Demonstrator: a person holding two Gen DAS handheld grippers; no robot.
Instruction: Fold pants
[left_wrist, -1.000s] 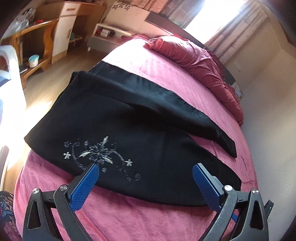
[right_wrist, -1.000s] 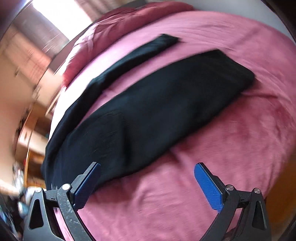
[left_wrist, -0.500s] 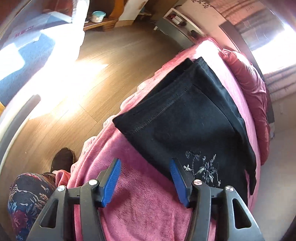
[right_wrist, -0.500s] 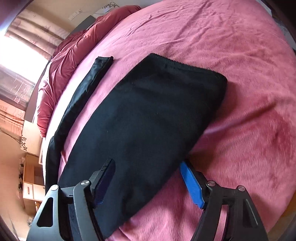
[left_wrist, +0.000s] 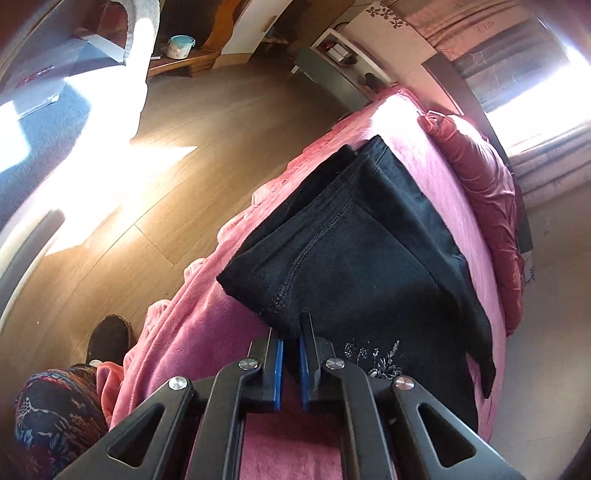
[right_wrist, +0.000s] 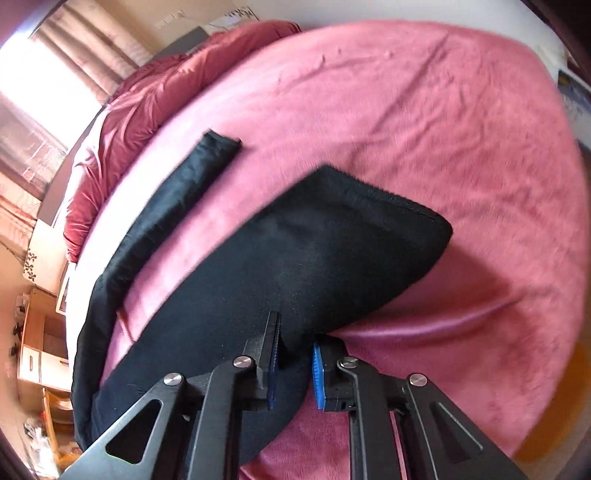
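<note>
Black pants (left_wrist: 369, 258) lie across a pink blanket (left_wrist: 221, 332) on a bed, with silver flower embroidery (left_wrist: 376, 360) near the waist. My left gripper (left_wrist: 291, 332) is closing tight on the waist corner by the seam, and black cloth fills the gap between its blue pads. In the right wrist view the near pant leg (right_wrist: 295, 266) lies broad, its hem to the right. The other leg (right_wrist: 177, 192) stretches away at the left. My right gripper (right_wrist: 295, 343) is closing on the near leg's lower edge, with cloth bunched between its pads.
A dark red duvet (left_wrist: 480, 177) is heaped at the head of the bed. A wooden floor (left_wrist: 221, 129) runs along the bed's left side, with a grey nightstand (left_wrist: 332, 74) beyond. A person's patterned trouser leg (left_wrist: 48, 417) and slipper (left_wrist: 109, 338) stand by the bed edge.
Both grippers went from wide open to pinched on the pants. The left swung over to the waist corner at the bed edge. The right came down onto the near leg's edge.
</note>
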